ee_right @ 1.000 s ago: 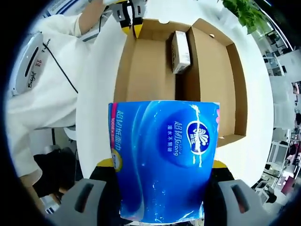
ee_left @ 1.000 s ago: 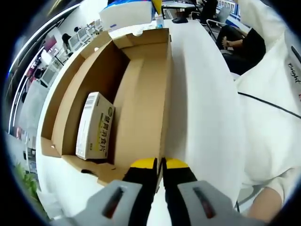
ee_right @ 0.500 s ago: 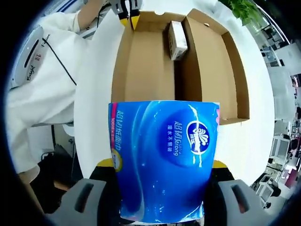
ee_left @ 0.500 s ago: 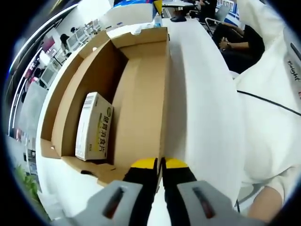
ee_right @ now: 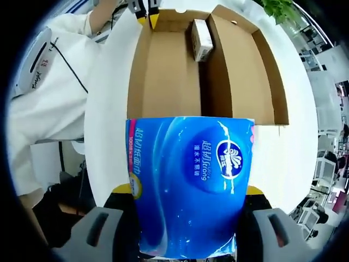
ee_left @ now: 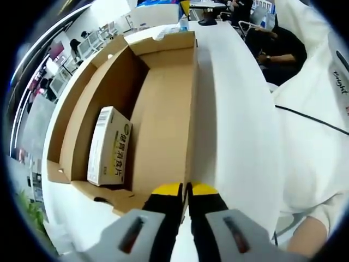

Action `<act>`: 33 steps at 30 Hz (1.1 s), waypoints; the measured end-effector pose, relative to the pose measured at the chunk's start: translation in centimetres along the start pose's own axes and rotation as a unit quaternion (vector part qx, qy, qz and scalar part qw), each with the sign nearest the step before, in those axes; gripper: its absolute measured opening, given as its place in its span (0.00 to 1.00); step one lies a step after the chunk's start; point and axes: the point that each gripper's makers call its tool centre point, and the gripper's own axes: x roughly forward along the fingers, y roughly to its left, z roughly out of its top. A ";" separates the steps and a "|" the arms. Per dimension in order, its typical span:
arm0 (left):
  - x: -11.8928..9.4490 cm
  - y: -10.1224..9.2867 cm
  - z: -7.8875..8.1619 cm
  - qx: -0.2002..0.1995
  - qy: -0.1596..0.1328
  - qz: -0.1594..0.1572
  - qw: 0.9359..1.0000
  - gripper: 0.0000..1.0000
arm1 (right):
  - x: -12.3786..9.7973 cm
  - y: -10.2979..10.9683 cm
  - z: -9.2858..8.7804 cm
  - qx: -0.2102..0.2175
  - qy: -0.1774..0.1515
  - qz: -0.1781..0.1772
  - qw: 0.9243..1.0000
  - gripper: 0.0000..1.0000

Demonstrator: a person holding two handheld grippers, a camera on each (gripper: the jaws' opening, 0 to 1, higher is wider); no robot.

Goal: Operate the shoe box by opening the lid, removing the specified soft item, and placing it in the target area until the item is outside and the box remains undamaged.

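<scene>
My right tool (ee_right: 185, 191) has drawn the blue tissue pack (ee_right: 188, 183) further back from the open shoe box (ee_right: 163, 71); it's clamped on the pack, clear of the carton. My left tool (ee_left: 186, 191) is pinched shut on the box wall, steadying it. Next I judge: set the pack on bare tabletop (ee_left: 234, 125) beside the rim. A small carton (ee_left: 109, 144) remains inside.

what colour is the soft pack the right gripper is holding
Bright blue with white swirls and lettering; the tissue pack shows best in the right gripper view.
</scene>
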 end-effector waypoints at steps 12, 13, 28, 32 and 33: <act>0.0 0.0 0.0 0.003 -0.001 -0.001 1.000 0.04 | 1.4 -0.3 -1.6 0.014 0.002 0.000 1.000 0.69; 0.0 0.0 0.0 0.003 -0.001 -0.001 1.000 0.04 | 1.6 -0.2 -1.7 0.011 0.006 0.001 1.000 0.69; -0.1 -0.1 0.0 0.002 0.000 -0.001 1.000 0.04 | 3.1 -0.3 -2.0 0.010 0.008 0.012 1.000 0.69; -0.1 -0.1 0.0 0.001 0.001 -0.002 1.000 0.04 | 3.4 -0.4 -2.2 0.008 0.009 0.008 1.000 0.69; -0.1 -0.1 0.0 0.001 0.001 -0.002 1.000 0.04 | 3.5 -0.4 -2.2 0.011 0.008 0.009 1.000 0.69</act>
